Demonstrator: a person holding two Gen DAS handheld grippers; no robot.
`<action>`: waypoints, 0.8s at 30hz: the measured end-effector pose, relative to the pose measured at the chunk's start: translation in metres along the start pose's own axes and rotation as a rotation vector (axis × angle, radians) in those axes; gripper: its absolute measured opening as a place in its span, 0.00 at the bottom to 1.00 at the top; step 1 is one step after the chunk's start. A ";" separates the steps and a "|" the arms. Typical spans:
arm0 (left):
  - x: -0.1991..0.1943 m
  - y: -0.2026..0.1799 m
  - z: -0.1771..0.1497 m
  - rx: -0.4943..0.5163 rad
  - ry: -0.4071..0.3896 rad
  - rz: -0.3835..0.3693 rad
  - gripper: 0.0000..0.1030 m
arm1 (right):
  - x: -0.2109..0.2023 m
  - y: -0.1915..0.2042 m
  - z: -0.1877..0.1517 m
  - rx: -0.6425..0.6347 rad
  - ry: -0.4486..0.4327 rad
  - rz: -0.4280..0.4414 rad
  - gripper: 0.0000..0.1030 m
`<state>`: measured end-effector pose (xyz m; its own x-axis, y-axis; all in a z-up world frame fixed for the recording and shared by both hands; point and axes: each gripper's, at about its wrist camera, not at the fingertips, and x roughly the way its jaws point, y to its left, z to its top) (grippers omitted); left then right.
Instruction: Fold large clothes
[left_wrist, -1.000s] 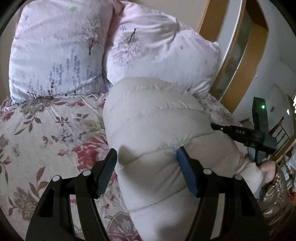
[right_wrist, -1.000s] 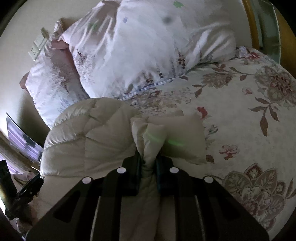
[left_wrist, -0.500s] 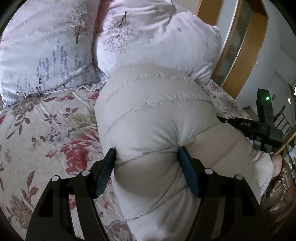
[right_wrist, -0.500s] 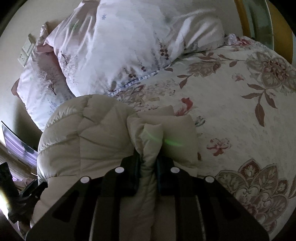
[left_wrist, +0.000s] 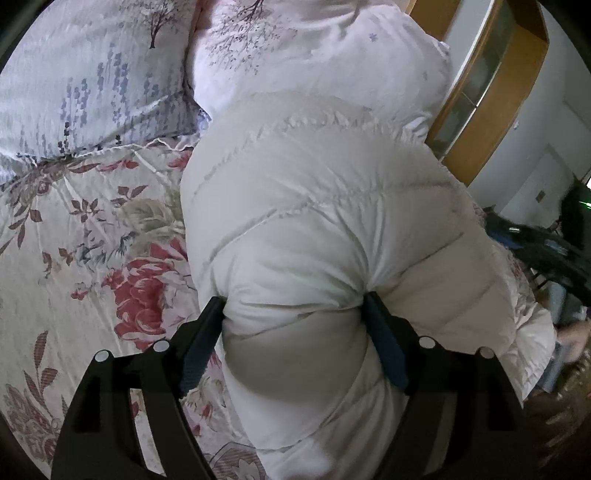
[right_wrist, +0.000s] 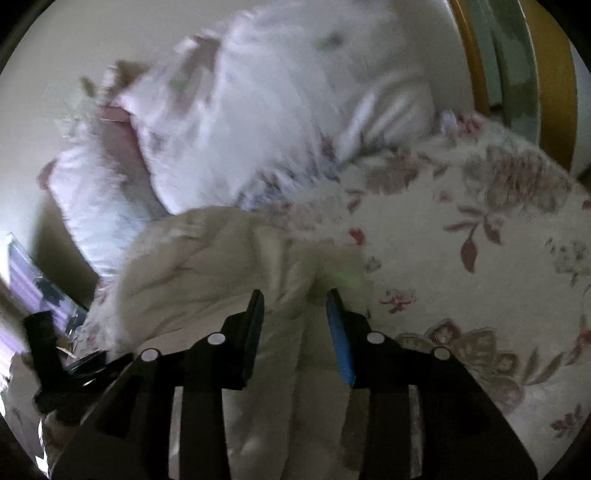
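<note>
A cream quilted puffer coat lies folded in a thick bundle on the floral bedspread, its far end against the pillows. My left gripper is open, its two fingers pressed against both sides of the bundle. In the right wrist view, which is blurred, my right gripper is open with a fold of the coat lying loose between its fingers. The right gripper also shows as a dark shape at the right edge of the left wrist view.
Two pale floral pillows lean at the head of the bed. A wooden door frame stands to the right. The bedspread stretches out to the right of the coat.
My right gripper has opened and let go of the coat fold it was pinching. My left gripper has pushed further forward around the bundle, towards the pillows.
</note>
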<state>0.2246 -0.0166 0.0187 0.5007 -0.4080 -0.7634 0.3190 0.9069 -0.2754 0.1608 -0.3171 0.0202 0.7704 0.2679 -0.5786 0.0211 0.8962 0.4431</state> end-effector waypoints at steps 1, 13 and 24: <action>0.000 0.000 0.000 -0.002 0.002 0.000 0.76 | -0.009 0.005 -0.003 -0.021 -0.006 0.022 0.36; 0.001 0.001 0.001 -0.014 0.008 -0.011 0.79 | -0.008 0.018 -0.081 -0.155 0.165 0.020 0.32; -0.061 -0.025 -0.023 0.082 -0.110 -0.068 0.72 | 0.010 0.007 -0.087 -0.107 0.183 0.018 0.32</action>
<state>0.1670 -0.0122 0.0588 0.5597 -0.4815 -0.6745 0.4176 0.8668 -0.2723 0.1129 -0.2776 -0.0425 0.6415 0.3355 -0.6899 -0.0673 0.9204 0.3851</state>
